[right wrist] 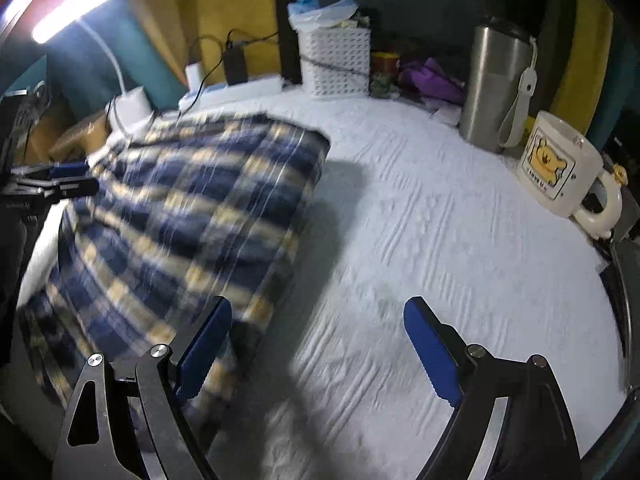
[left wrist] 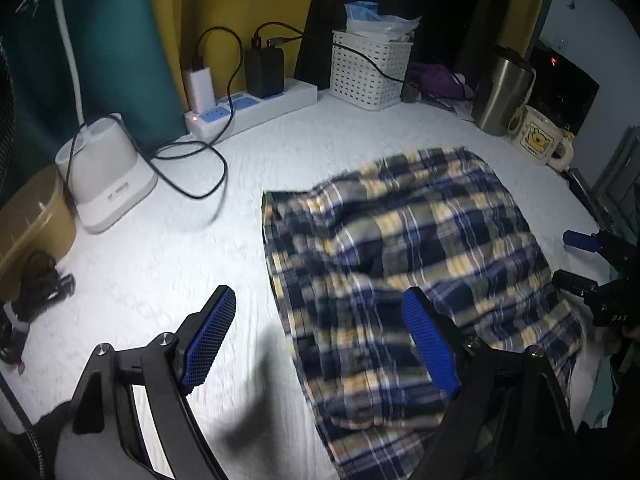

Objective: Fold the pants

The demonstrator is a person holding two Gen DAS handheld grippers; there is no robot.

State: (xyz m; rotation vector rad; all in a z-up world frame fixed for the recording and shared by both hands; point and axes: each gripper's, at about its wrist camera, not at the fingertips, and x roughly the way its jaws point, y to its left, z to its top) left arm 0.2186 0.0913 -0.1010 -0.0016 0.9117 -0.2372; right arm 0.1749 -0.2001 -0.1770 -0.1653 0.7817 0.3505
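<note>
The plaid pants lie bunched on the white tabletop. Both tongs, left and right, gape empty (nothing pinched); grab matching hem corners, then fold evenly.

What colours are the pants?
The pants are dark-blue, yellow and white plaid, clearest in the left wrist view.

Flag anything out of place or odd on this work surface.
The plaid pants lie in a rumpled, uneven heap on the white cloth, edges not squared. A loose black cable loops from the power strip onto the cloth near them. No spill or damage shows.
</note>
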